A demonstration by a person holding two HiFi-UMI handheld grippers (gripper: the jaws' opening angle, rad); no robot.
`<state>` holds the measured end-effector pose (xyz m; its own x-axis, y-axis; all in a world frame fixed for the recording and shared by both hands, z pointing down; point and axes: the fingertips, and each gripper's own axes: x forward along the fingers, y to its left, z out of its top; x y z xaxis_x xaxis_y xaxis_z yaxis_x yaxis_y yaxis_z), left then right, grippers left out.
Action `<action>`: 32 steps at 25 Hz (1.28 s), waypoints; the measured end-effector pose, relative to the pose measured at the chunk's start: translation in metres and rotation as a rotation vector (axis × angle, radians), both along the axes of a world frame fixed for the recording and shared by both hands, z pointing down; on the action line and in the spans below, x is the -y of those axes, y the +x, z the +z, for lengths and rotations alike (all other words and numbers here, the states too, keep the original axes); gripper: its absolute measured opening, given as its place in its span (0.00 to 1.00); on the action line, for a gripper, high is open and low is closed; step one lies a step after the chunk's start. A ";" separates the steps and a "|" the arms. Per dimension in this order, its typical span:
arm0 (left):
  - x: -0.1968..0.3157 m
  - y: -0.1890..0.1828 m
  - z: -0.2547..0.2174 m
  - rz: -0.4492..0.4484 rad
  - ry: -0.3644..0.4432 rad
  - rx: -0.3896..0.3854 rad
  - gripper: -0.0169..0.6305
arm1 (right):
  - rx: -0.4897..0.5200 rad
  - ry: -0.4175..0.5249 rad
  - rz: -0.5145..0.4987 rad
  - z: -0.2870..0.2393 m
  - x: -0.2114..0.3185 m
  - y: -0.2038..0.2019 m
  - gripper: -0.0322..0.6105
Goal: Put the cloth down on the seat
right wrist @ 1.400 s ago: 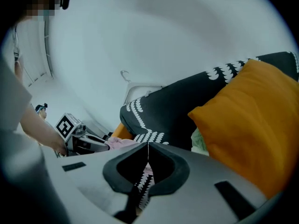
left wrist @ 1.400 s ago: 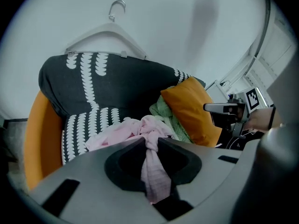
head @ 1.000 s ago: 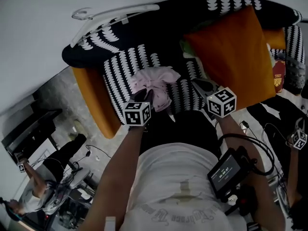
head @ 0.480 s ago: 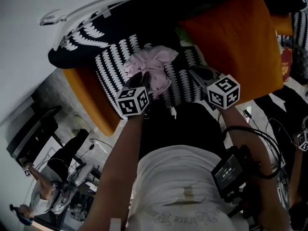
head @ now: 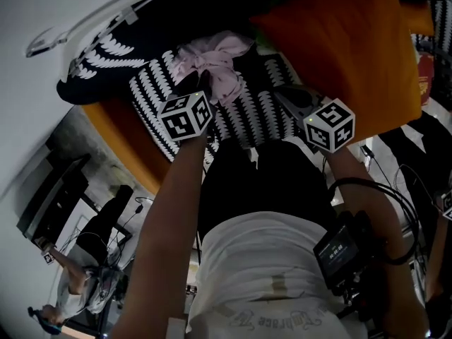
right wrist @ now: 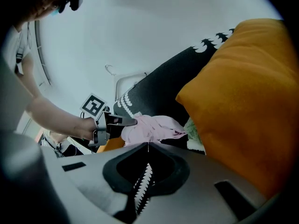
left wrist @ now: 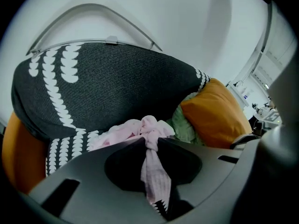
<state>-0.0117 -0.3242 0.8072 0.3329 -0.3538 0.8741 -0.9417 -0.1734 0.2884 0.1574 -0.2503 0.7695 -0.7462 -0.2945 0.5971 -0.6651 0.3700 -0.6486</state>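
A crumpled pink cloth (head: 212, 61) hangs over the black-and-white patterned seat (head: 247, 115) of an armchair, close to its dark back (head: 134, 44). My left gripper (head: 203, 83) is shut on the cloth. In the left gripper view its jaw tips pinch a twisted strip of the pink cloth (left wrist: 135, 127), and the rest bunches beyond the left gripper (left wrist: 150, 140). My right gripper (head: 284, 96) is shut and empty, low over the seat's right part, beside the orange cushion (head: 339, 48). The right gripper view shows the right gripper (right wrist: 148, 144) facing the cloth (right wrist: 156, 127) and the left gripper (right wrist: 127, 121).
A big orange cushion (right wrist: 247, 106) leans on the chair's right side, with a green fabric (left wrist: 184, 125) tucked behind it. A white rail (head: 106, 16) runs along the chair back. Cables and a screen device (head: 342, 249) hang at the right. A person (head: 85, 260) stands lower left.
My left gripper has carried the pink cloth further over the seat, toward the chair back. The right gripper has sunk a little and stays shut.
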 end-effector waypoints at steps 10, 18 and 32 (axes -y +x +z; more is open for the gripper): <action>-0.007 0.018 0.055 -0.058 -0.117 0.016 0.18 | 0.010 -0.026 -0.007 0.010 -0.012 0.012 0.08; -0.055 0.015 0.072 0.003 -0.252 0.039 0.20 | 0.035 -0.029 0.000 0.009 -0.015 0.016 0.08; -0.110 0.011 0.039 0.091 -0.315 0.038 0.20 | 0.030 -0.025 -0.074 0.003 -0.041 0.020 0.08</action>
<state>-0.0008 -0.2142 0.8462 0.3156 -0.0346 0.9483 -0.9376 -0.1648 0.3061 0.1770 -0.2094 0.7725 -0.7831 -0.2233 0.5805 -0.6166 0.4011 -0.6775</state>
